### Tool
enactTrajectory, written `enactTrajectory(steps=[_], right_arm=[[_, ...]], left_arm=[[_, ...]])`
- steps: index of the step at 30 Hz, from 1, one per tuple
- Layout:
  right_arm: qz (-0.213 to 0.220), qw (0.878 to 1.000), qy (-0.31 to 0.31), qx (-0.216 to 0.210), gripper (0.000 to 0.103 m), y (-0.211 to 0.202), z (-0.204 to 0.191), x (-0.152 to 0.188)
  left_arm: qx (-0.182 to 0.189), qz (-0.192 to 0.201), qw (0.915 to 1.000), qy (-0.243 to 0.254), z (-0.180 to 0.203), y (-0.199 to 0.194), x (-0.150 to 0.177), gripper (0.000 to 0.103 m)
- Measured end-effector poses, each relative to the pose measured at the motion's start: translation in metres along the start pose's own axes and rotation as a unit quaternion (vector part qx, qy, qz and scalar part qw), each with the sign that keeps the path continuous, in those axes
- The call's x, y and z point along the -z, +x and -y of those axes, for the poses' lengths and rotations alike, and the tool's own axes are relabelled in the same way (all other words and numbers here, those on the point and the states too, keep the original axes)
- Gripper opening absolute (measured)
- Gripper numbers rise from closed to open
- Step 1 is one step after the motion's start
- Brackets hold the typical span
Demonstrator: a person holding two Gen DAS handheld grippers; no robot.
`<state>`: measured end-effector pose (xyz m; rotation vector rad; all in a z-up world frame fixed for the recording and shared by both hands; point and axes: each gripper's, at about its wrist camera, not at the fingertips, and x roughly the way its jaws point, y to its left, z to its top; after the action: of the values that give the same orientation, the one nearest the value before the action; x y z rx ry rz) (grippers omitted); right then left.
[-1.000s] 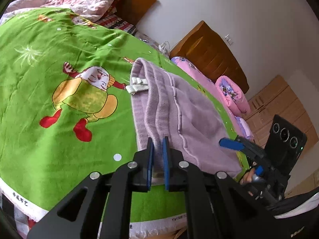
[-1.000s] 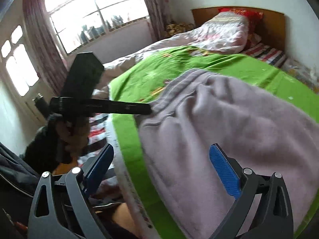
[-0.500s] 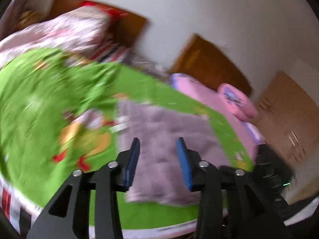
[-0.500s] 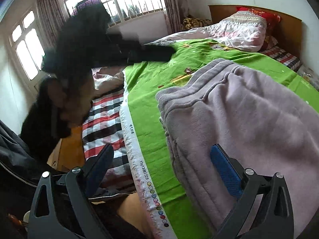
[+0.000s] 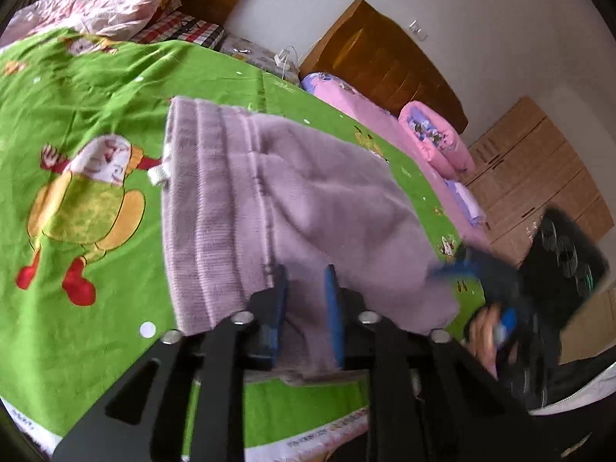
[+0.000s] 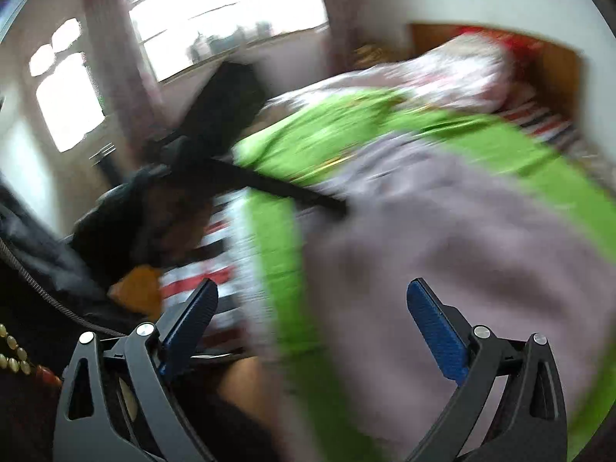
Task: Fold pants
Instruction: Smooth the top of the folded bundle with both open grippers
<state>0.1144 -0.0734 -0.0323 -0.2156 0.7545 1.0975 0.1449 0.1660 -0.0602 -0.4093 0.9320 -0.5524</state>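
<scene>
while the lilac pants [image 5: 308, 208] lie folded into a compact rectangle on the green cartoon bedspread [image 5: 88, 88], near the edge of the bed closest to you, what matters is how that bundle sits against your two tools. its ribbed waistband [image 5: 200, 192] runs along the bundle's left side in the left wrist view, from far to near, and the fabric spreads away from it toward your right. your left gripper [image 5: 304, 285] hovers over the near edge, just right of the waistband, its jaws parted narrowly with cloth seen behind the gap; the pads do not appear to press on anything. your right gripper [image 6: 312, 304] has its jaws spread wide and empty, and in its heavily blurred view the pants lie ahead and to the right of the gap, with bedspread and the bed's edge under the left finger. so your left hand seems the nearer to the bundle's near edge. whether another fold is needed, i cannot judge for certain.
</scene>
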Motion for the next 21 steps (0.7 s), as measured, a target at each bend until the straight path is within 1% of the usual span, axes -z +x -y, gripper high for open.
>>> enactTrajectory(steps=[1, 2, 3, 4, 5, 6, 7, 8, 10, 11, 12, 13, 14, 16, 17, 19, 20, 21], right_arm=[[0.012, 0.999, 0.02, 0.046, 0.099, -0.014, 0.023, -0.003], [0.015, 0.997, 0.037, 0.073, 0.099, -0.018, 0.038, -0.005], [0.018, 0.993, 0.06, 0.096, 0.099, -0.024, 0.056, -0.005], [0.022, 0.991, 0.082, 0.103, 0.099, -0.027, 0.073, -0.005], [0.031, 0.989, 0.108, 0.092, 0.099, -0.028, 0.093, -0.004], [0.035, 0.988, 0.126, 0.083, 0.099, -0.026, 0.108, -0.004], [0.033, 0.986, 0.14, 0.081, 0.099, -0.022, 0.12, -0.003], [0.021, 0.986, 0.149, 0.077, 0.099, -0.014, 0.132, -0.003], [0.0, 0.986, 0.152, 0.064, 0.099, 0.001, 0.148, -0.004], [-0.012, 0.985, 0.154, 0.072, 0.099, 0.009, 0.158, 0.0], [-0.023, 0.983, 0.158, 0.09, 0.099, 0.016, 0.167, 0.002], [-0.03, 0.979, 0.167, 0.117, 0.099, 0.019, 0.179, 0.004], [-0.025, 0.975, 0.178, 0.127, 0.099, 0.019, 0.186, 0.007], [-0.002, 0.971, 0.206, 0.121, 0.099, 0.012, 0.199, 0.006], [0.012, 0.971, 0.209, 0.118, 0.099, 0.009, 0.2, 0.002], [0.026, 0.974, 0.198, 0.111, 0.099, 0.008, 0.197, -0.005], [0.026, 0.974, 0.201, 0.101, 0.099, 0.009, 0.198, -0.007], [0.017, 0.974, 0.206, 0.095, 0.099, 0.015, 0.202, -0.006]], left_arm=[[0.002, 0.006, 1.0, 0.005, 0.008, -0.002, -0.006, 0.054], [0.001, 0.017, 0.9998, 0.015, 0.019, -0.004, -0.011, 0.077], [0.006, 0.032, 0.9989, 0.033, 0.034, -0.006, -0.019, 0.085], [0.016, 0.038, 0.9979, 0.051, 0.046, -0.004, -0.026, 0.086], [0.018, 0.039, 0.9971, 0.062, 0.054, 0.0, -0.031, 0.091], [0.004, 0.04, 0.9962, 0.078, 0.062, 0.01, -0.038, 0.094], [-0.022, 0.034, 0.9954, 0.087, 0.064, 0.02, -0.041, 0.094], [-0.048, 0.018, 0.9944, 0.092, 0.064, 0.033, -0.042, 0.094], [-0.069, -0.009, 0.9939, 0.086, 0.053, 0.052, -0.038, 0.094], [-0.067, -0.016, 0.9942, 0.083, 0.044, 0.058, -0.032, 0.093], [-0.063, -0.011, 0.994, 0.088, 0.041, 0.058, -0.027, 0.093], [-0.059, -0.004, 0.9935, 0.098, 0.039, 0.056, -0.025, 0.093], [-0.059, -0.003, 0.9933, 0.099, 0.039, 0.055, -0.024, 0.093], [-0.06, -0.002, 0.9936, 0.096, 0.04, 0.054, -0.023, 0.093], [-0.061, -0.003, 0.9935, 0.095, 0.039, 0.055, -0.024, 0.093], [-0.067, -0.003, 0.9931, 0.096, 0.04, 0.056, -0.023, 0.094], [-0.072, -0.002, 0.9924, 0.1, 0.041, 0.057, -0.022, 0.094], [-0.075, -0.001, 0.9918, 0.104, 0.042, 0.06, -0.022, 0.095]])
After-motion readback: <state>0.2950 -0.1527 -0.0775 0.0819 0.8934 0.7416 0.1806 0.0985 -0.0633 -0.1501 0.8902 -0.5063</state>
